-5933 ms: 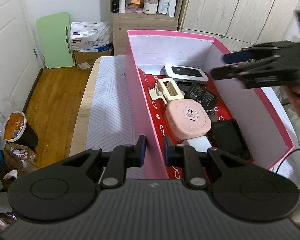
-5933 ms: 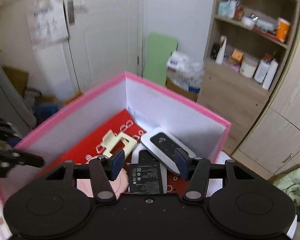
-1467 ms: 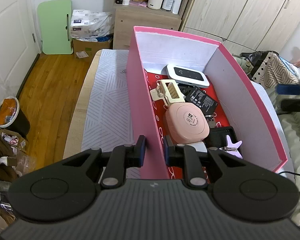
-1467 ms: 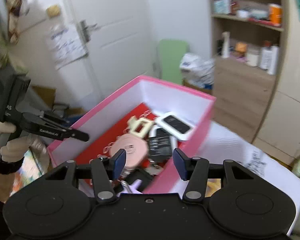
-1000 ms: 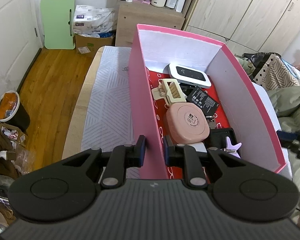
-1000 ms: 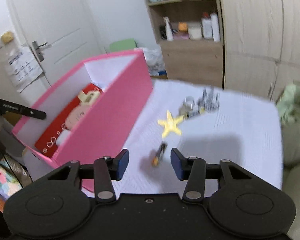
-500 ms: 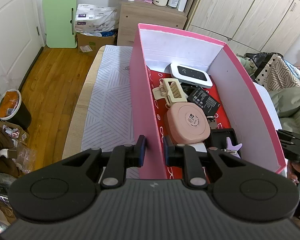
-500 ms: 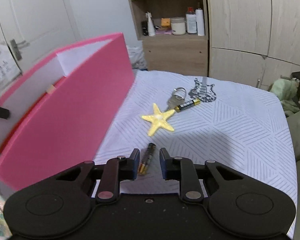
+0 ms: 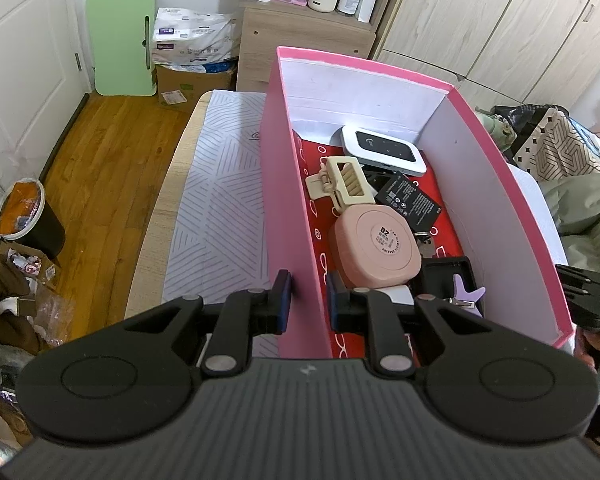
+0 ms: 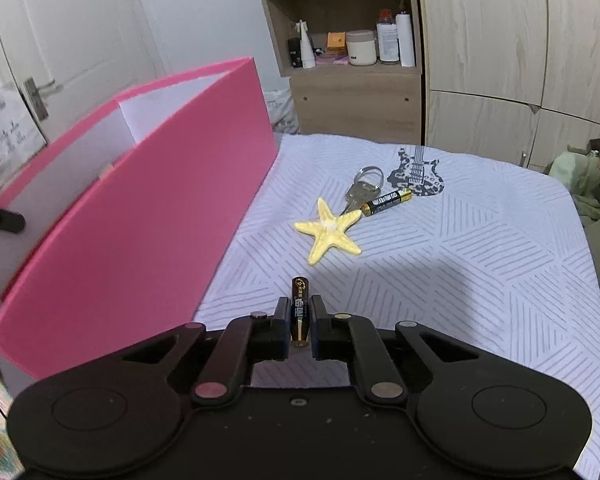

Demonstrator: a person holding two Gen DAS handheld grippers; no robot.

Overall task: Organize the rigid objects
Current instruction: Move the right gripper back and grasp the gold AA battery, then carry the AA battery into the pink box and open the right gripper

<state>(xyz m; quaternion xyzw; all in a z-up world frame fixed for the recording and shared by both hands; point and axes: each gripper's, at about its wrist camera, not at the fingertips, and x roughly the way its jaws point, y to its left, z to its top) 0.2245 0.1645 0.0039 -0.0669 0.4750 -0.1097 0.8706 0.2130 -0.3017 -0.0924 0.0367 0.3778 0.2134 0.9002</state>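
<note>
My left gripper (image 9: 307, 294) is shut on the near left wall of the pink box (image 9: 288, 184), one finger outside and one inside. The box holds a white router (image 9: 384, 150), a cream hair clip (image 9: 342, 182), a black battery pack (image 9: 414, 200), a pink round case (image 9: 376, 242) and a purple star (image 9: 466, 292). My right gripper (image 10: 300, 320) is shut on a black and gold battery (image 10: 300, 304) lying on the white cloth, just right of the pink box (image 10: 148, 208). A yellow starfish (image 10: 330, 234), a key (image 10: 360, 190) and a second battery (image 10: 386, 201) lie further ahead.
The table carries a white striped cloth (image 10: 460, 256) with a guitar print (image 10: 418, 172). A wooden shelf unit (image 10: 356, 80) and wardrobe doors stand behind. A bin (image 9: 24, 216) and clutter sit on the wood floor left of the table. Bedding (image 9: 580, 204) lies to the right.
My right gripper left the box, swung to the cloth right of it, lowered over the black and gold battery and closed on it. My left gripper kept its hold on the box wall.
</note>
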